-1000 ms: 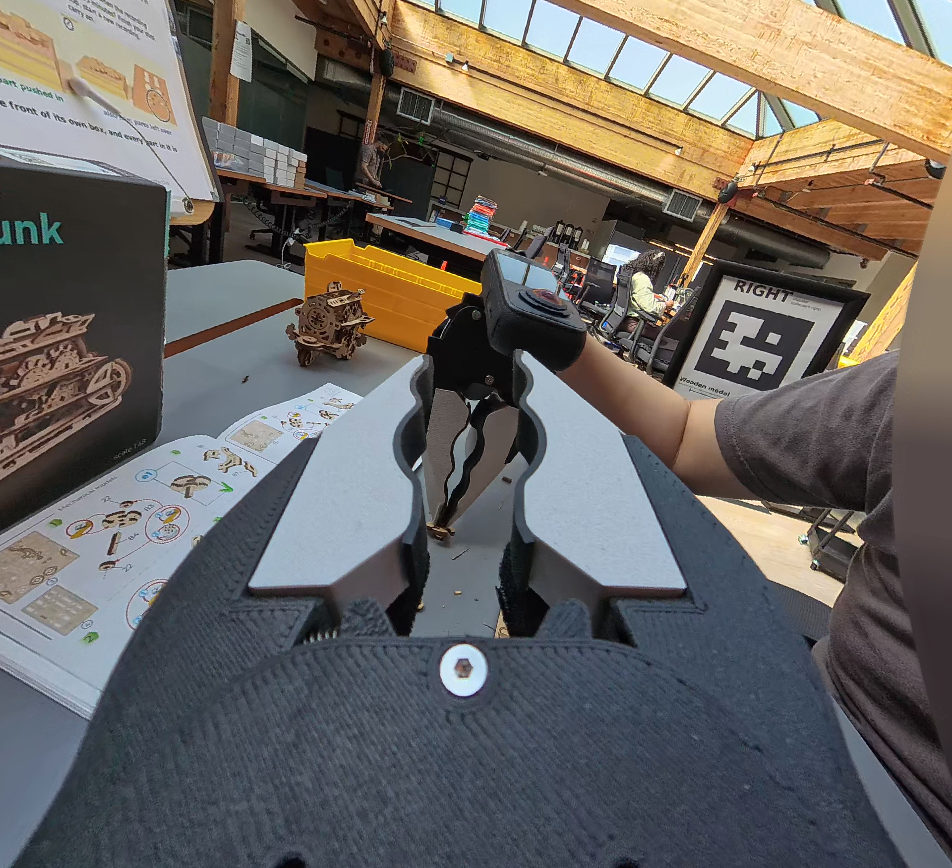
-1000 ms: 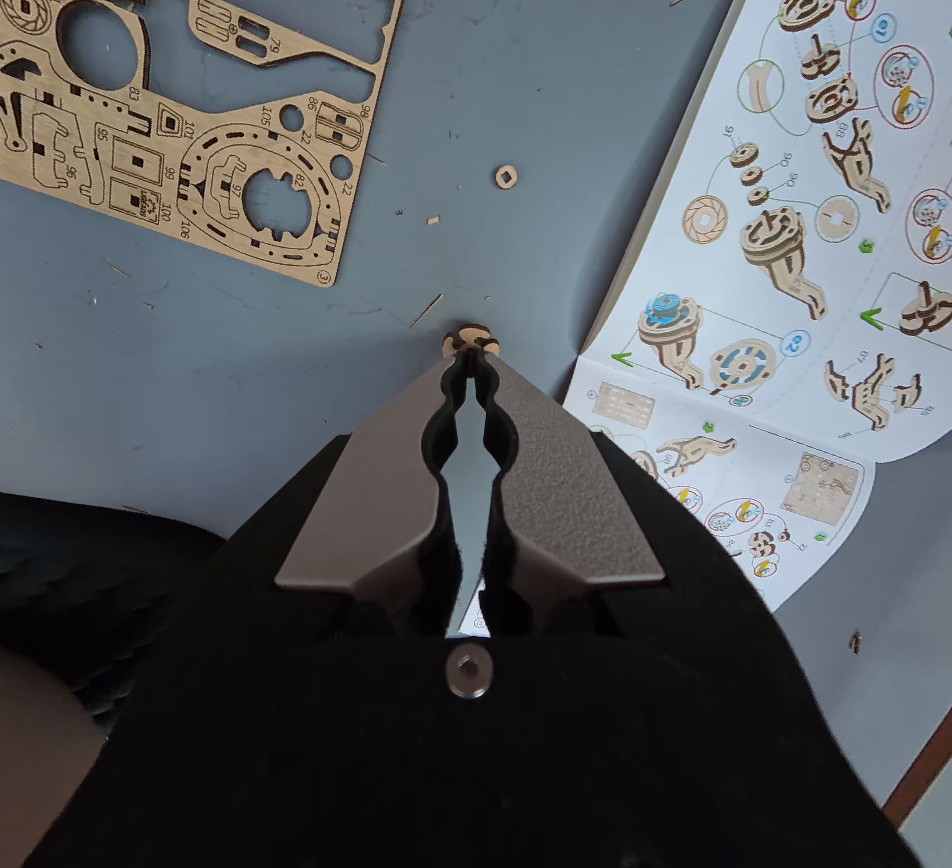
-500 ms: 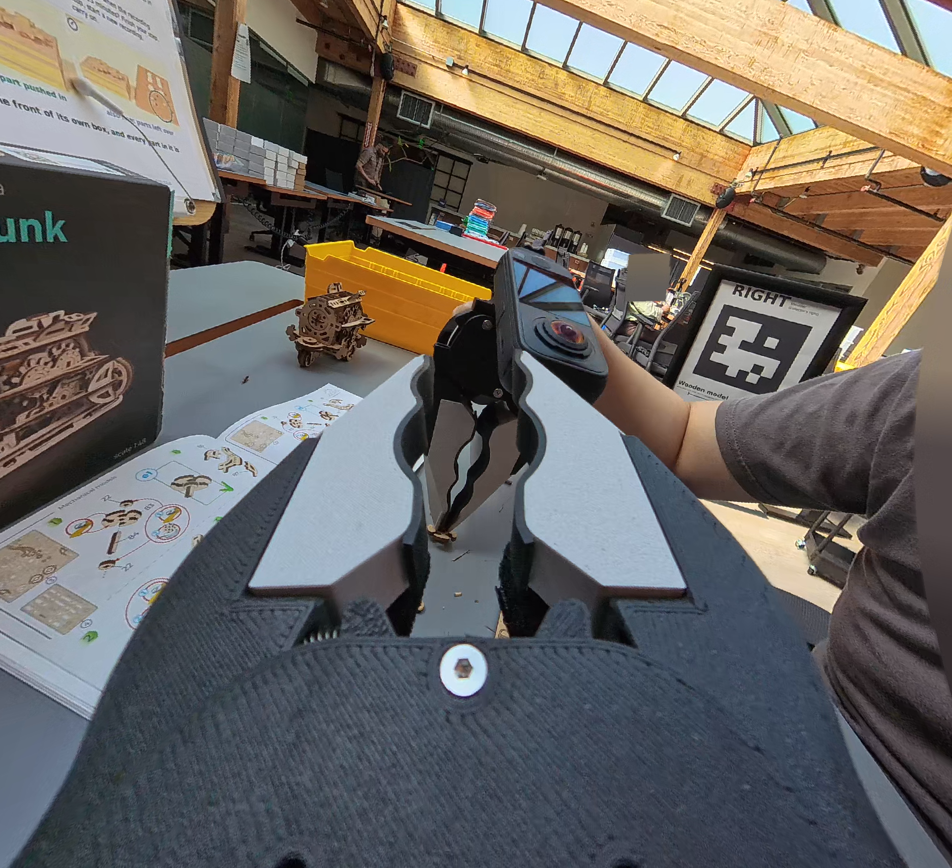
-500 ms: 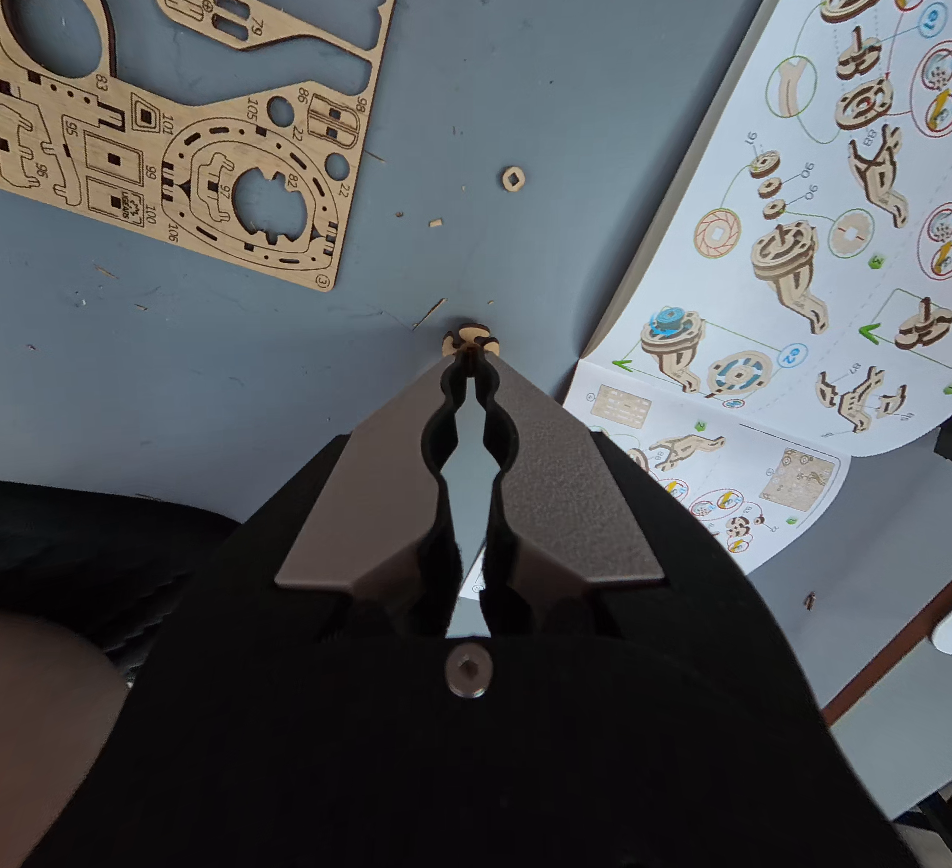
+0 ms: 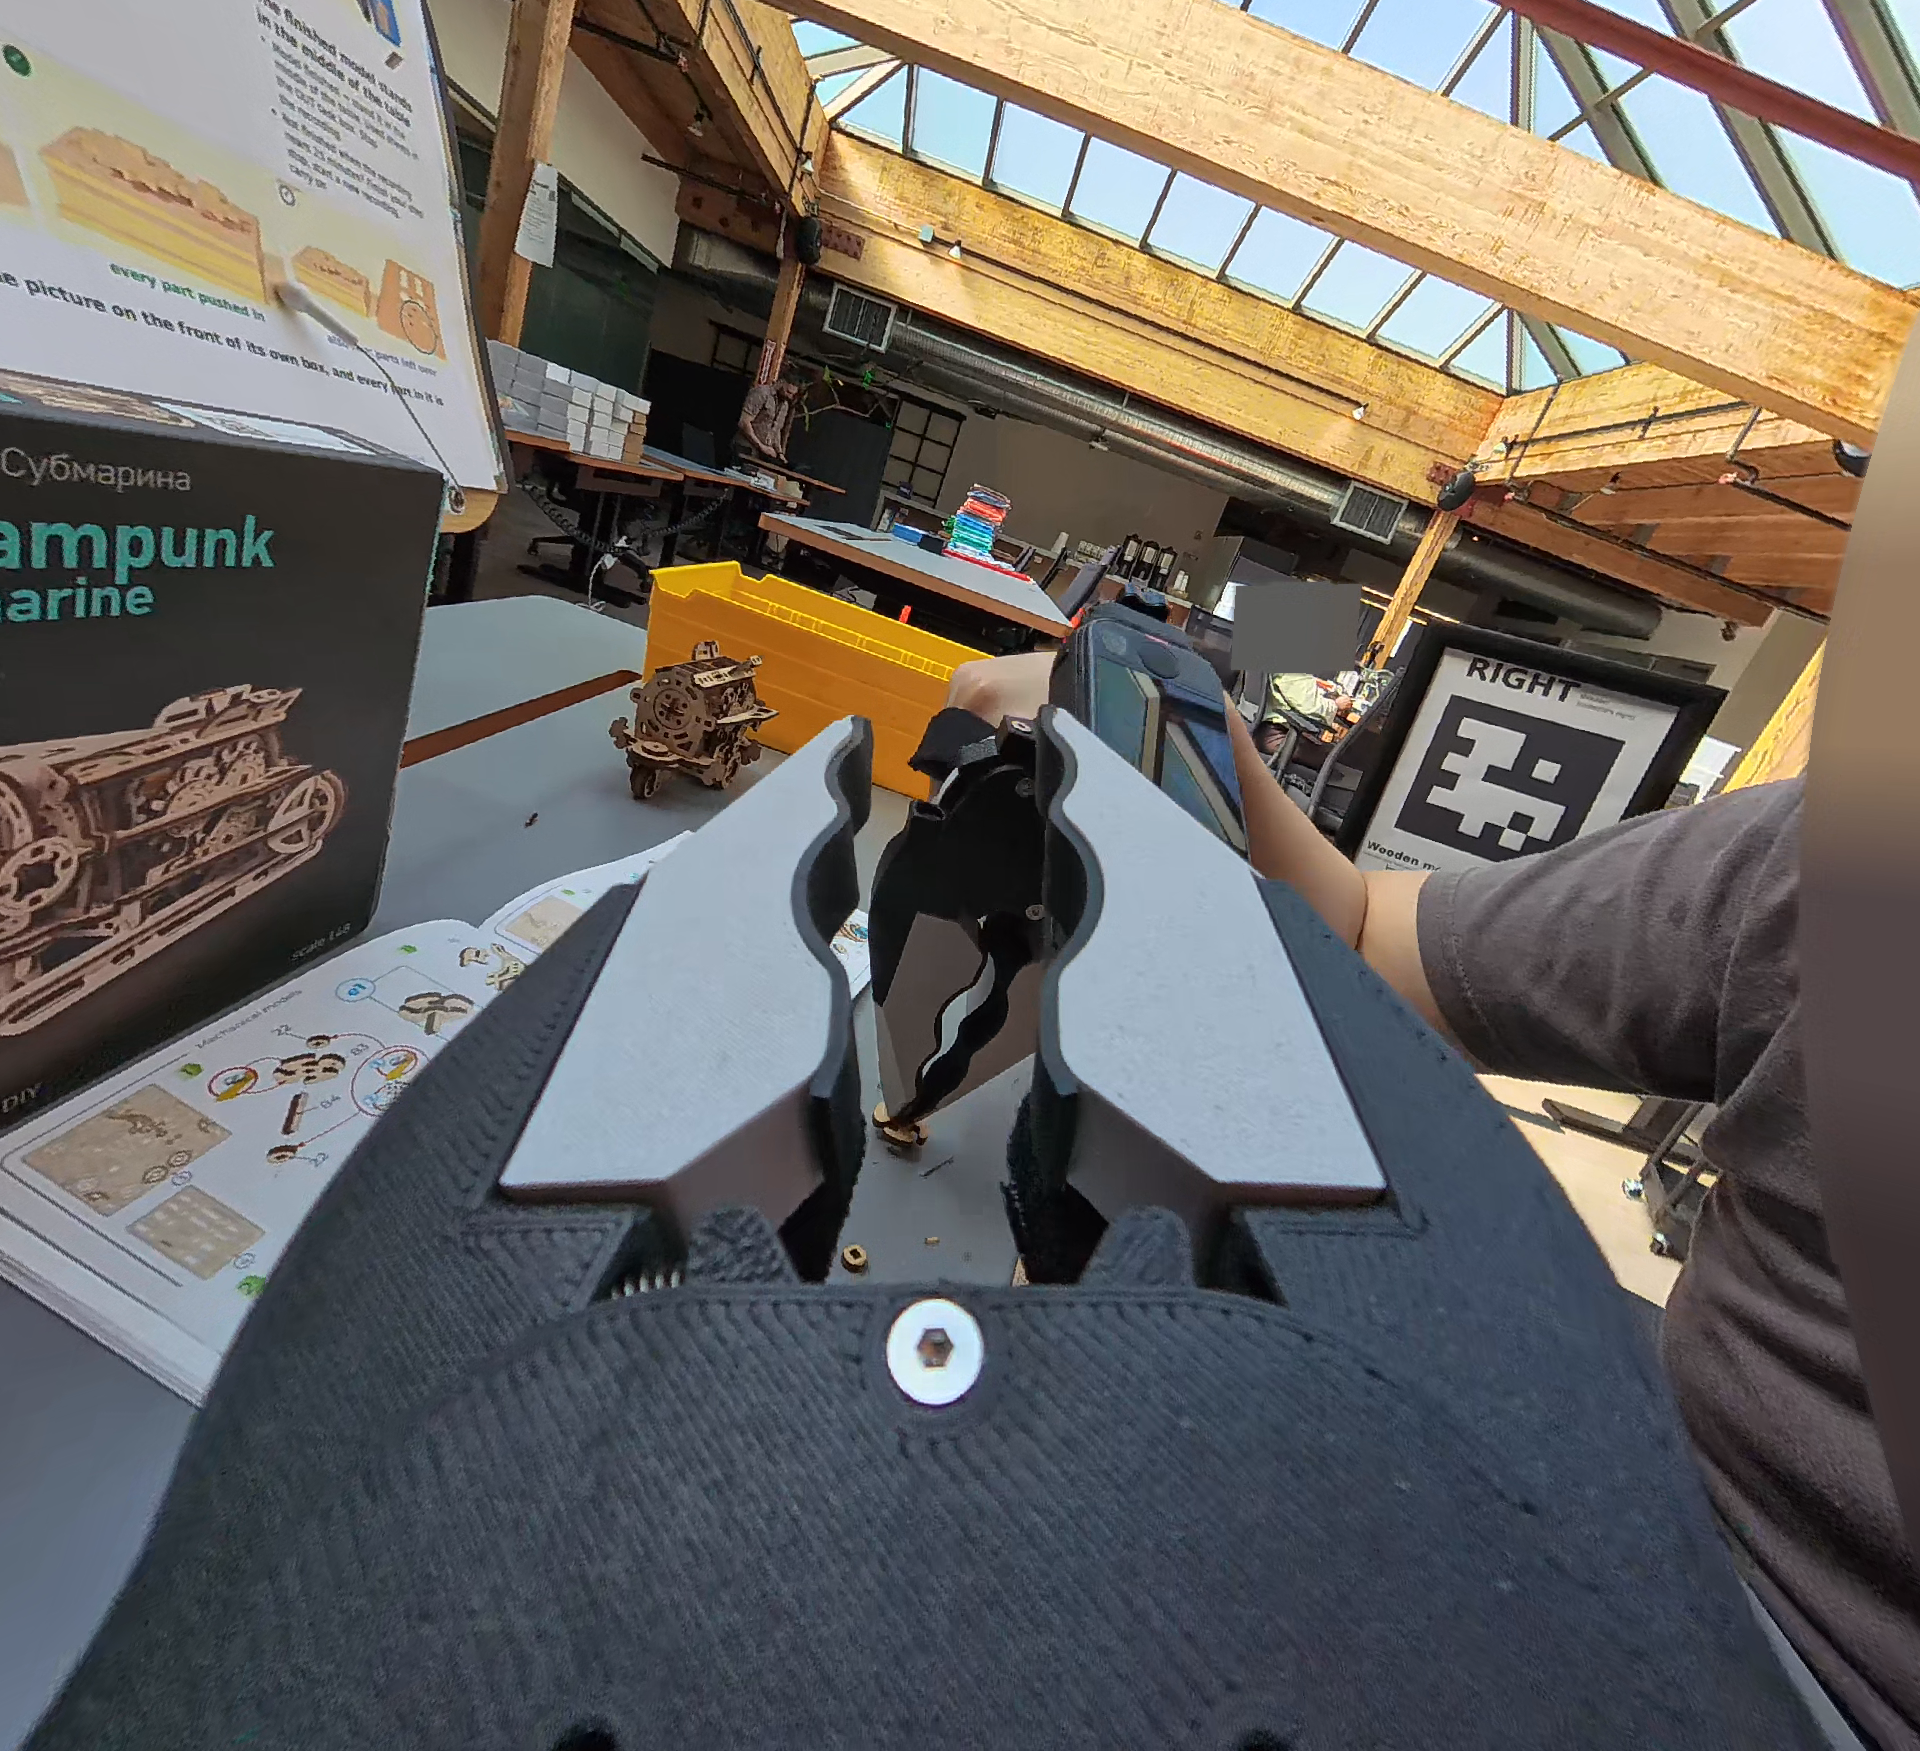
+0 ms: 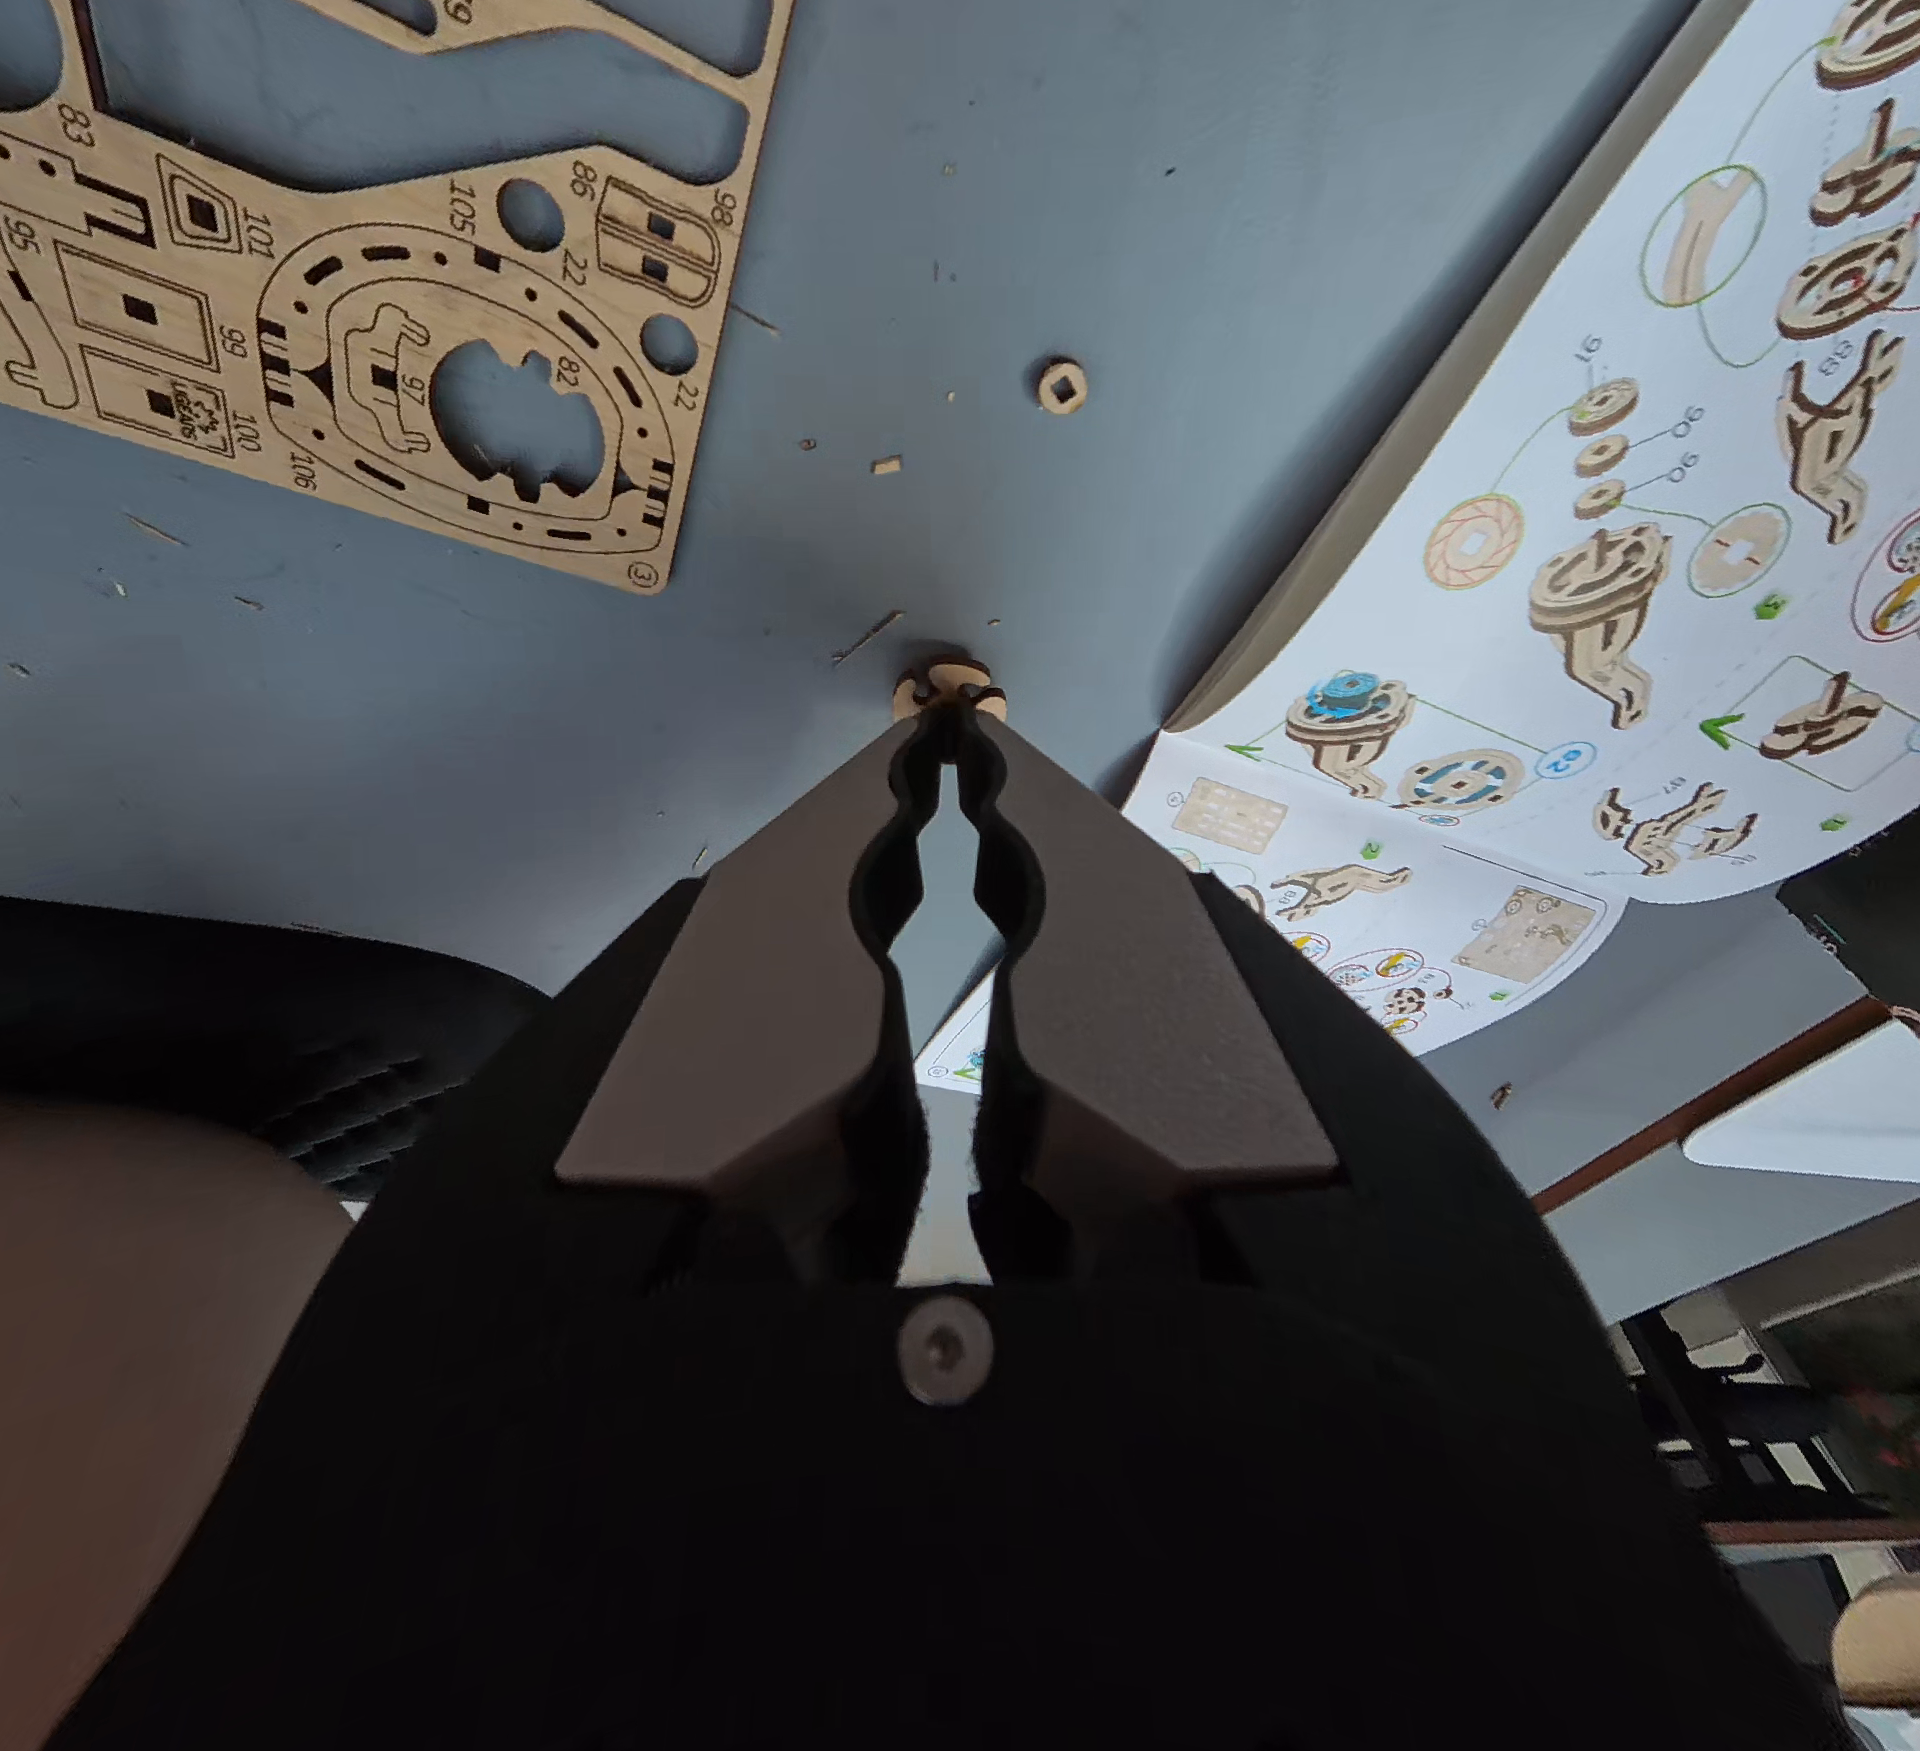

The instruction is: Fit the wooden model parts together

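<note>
On the grey table point(image 6: 1039, 91), with the open instruction booklet point(image 6: 1558, 558) as our landmark, we work from the biggest thing down; the black kit box point(image 5: 187, 725) stands just behind the booklet's far-left edge, and the yellow bin point(image 5: 800, 652) sits well beyond the booklet, its contents hidden from us by its wall; a small finished wooden model point(image 5: 691, 725) stands between bin and booklet. Left of the booklet lies the punched plywood sheet point(image 6: 343, 330), flat, several cut-outs already empty; between sheet and booklet rests a loose little washer point(image 6: 1061, 383) with a square hole, apart from both.

Just off the booklet's left edge, the right gripper point(image 6: 945, 730) is clenched on the small wooden part point(image 6: 948, 681), a round slotted piece pinched at the very tips, its face toward the table and touching or nearly touching it, we cannot tell which. The washer lies straight ahead of those tips, near but not touching; we judge the coming move turns on that short forward reach. The left gripper point(image 5: 951, 870) hangs released and empty, level with the table, looking at the right one; the right is plainly nearer.
</note>
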Demonstrator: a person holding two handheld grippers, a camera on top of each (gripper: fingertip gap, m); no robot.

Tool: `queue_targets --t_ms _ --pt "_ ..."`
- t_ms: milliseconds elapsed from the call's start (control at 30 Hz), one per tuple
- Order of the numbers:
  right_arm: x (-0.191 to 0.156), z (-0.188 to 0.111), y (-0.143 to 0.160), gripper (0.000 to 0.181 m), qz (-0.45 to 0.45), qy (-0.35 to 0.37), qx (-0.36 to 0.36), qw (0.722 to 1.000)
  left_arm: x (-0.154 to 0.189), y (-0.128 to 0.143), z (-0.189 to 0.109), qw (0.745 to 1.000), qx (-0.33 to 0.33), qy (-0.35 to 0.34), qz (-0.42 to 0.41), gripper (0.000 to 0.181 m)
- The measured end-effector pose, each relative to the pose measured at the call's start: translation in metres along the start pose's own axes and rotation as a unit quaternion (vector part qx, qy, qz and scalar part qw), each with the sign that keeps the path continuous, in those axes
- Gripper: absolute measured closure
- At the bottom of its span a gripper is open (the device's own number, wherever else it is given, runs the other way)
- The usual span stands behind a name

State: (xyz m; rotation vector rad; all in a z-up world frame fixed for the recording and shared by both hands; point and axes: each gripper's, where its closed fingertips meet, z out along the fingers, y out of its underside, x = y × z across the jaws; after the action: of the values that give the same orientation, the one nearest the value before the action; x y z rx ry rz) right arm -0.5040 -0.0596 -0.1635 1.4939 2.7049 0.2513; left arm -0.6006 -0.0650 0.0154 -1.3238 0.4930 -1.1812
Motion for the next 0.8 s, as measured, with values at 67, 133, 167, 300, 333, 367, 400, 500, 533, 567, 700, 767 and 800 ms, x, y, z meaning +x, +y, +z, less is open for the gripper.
queue_targets --t_ms 67,133,167,300,333,367,400,500,533,567,700,767,800 --pt "-0.0002 0.0001 0.0 0.179 -0.002 -0.006 -0.007 1.0 0.0003 -0.0003 -0.0002 1.0 0.0 0.0 0.001 0.152" --pt "-0.0003 0.0001 0.0 0.179 -0.001 -0.019 -0.01 1.0 -0.0003 -0.0022 -0.0015 1.0 0.005 -0.001 0.0 0.152" --pt "-0.0003 0.0001 -0.0002 0.18 -0.004 -0.027 -0.009 1.0 -0.0008 -0.0031 -0.0022 1.0 0.007 -0.001 -0.002 0.152" --pt "-0.0005 0.0002 -0.0001 0.18 -0.006 -0.052 0.001 0.999 -0.0011 -0.0051 -0.0037 1.0 0.01 -0.002 -0.001 0.152" --pt "-0.0005 0.0002 -0.0002 0.18 -0.005 -0.056 0.006 0.998 -0.001 -0.005 -0.0036 1.0 0.01 -0.002 -0.001 0.152" --pt "-0.0005 0.0002 -0.0002 0.18 -0.003 -0.062 0.012 0.998 -0.0008 -0.0049 -0.0035 1.0 0.009 -0.002 -0.001 0.152" --pt "-0.0005 0.0003 -0.0002 0.18 0.001 -0.067 0.017 0.998 -0.0007 -0.0047 -0.0033 1.0 0.009 -0.002 -0.001 0.152" --pt "-0.0006 0.0003 -0.0003 0.18 0.005 -0.058 0.024 0.998 -0.0005 -0.0039 -0.003 1.0 0.008 -0.001 -0.002 0.152" --pt "-0.0006 0.0003 -0.0001 0.18 0.009 -0.047 0.018 0.999 -0.0004 -0.0037 -0.0028 1.0 0.008 -0.001 -0.002 0.152" --pt "-0.0005 0.0003 -0.0002 0.18 0.003 -0.032 0.007 0.999 -0.0001 -0.0037 -0.0028 1.0 0.007 -0.001 -0.001 0.152" --pt "-0.0003 0.0005 -0.0008 0.18 -0.021 0.001 -0.038 0.999 0.0 -0.0045 -0.0032 1.0 0.01 0.0 -0.002 0.152" --pt "-0.0004 0.0012 -0.0019 0.18 -0.013 -0.017 -0.024 0.999 0.0006 -0.0044 -0.003 1.0 0.01 0.0 -0.002 0.152" --pt "-0.0005 0.0014 -0.0018 0.18 -0.005 -0.027 -0.016 0.999 0.0011 -0.0042 -0.0028 1.0 0.009 0.0 -0.001 0.152"
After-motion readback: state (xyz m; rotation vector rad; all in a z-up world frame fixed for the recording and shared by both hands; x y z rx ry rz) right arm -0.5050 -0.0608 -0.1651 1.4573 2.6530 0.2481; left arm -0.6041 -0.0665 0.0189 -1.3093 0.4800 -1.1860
